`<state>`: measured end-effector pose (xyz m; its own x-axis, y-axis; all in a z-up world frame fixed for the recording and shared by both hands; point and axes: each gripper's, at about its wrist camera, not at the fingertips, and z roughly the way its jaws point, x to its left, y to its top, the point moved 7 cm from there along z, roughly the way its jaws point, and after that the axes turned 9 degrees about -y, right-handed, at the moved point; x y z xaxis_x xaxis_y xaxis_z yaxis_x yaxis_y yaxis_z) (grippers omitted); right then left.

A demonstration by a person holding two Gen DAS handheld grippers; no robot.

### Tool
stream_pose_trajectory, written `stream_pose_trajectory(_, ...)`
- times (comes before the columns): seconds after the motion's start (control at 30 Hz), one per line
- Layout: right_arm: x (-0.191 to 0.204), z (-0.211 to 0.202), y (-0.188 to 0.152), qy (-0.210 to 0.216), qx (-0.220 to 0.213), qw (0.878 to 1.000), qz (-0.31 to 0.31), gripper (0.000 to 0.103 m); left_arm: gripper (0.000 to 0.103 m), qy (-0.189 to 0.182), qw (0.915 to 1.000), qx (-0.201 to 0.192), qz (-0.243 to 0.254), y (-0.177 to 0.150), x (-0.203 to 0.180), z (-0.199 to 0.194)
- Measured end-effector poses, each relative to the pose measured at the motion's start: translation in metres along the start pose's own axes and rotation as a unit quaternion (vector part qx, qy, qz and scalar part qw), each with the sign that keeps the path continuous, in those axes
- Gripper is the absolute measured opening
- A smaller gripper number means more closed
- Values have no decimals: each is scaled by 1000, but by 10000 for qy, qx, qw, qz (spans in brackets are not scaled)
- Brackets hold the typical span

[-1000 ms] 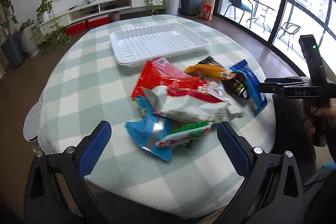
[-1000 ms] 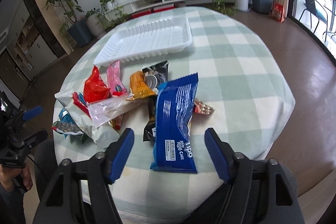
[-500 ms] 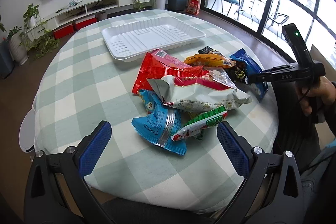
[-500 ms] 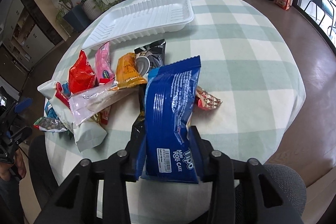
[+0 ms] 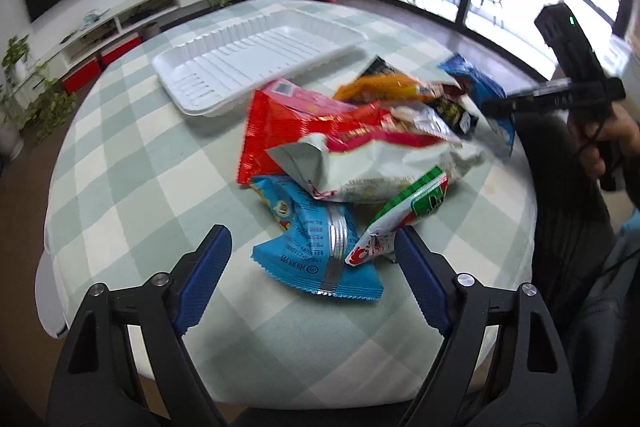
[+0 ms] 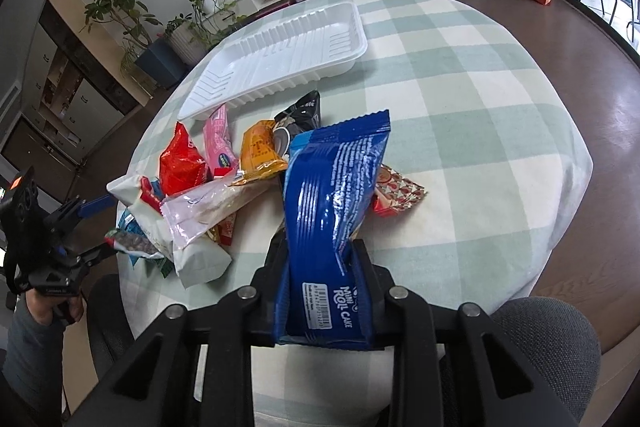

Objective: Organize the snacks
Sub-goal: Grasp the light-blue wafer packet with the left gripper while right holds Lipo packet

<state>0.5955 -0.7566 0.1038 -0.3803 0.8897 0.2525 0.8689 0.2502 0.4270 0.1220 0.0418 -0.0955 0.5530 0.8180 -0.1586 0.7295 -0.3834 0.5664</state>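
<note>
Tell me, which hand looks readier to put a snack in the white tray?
Probably the right: its gripper is already clamped on the blue roll cake pack. The left gripper is open, closing around a light blue packet.

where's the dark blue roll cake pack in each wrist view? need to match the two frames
Left wrist view: dark blue roll cake pack at the right, far end of the snack pile, partly hidden behind other wrappers, just ahead of the right gripper.
Right wrist view: the pack is at bottom centre, pinched between the right gripper's pads, its far end reaching over the pile.
Shared landmark: white tray, beyond the pile in both views.
</note>
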Motion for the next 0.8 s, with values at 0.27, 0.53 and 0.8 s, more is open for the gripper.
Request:
stream_pose_trajectory(0.27,-1,5,-4,45,107,9999,36,30,83,-755,9968,228,-114,2,4,0)
stream_pose_trajectory(0.53,1,7,-3,54,84,9999,34,30,83,-555,9941,166,-914,12,40,-16)
stream_pose_trajectory(0.8,5,5,-7,14,101,9999,-59,30,83,-127,9916,1068,-716,17,21,33)
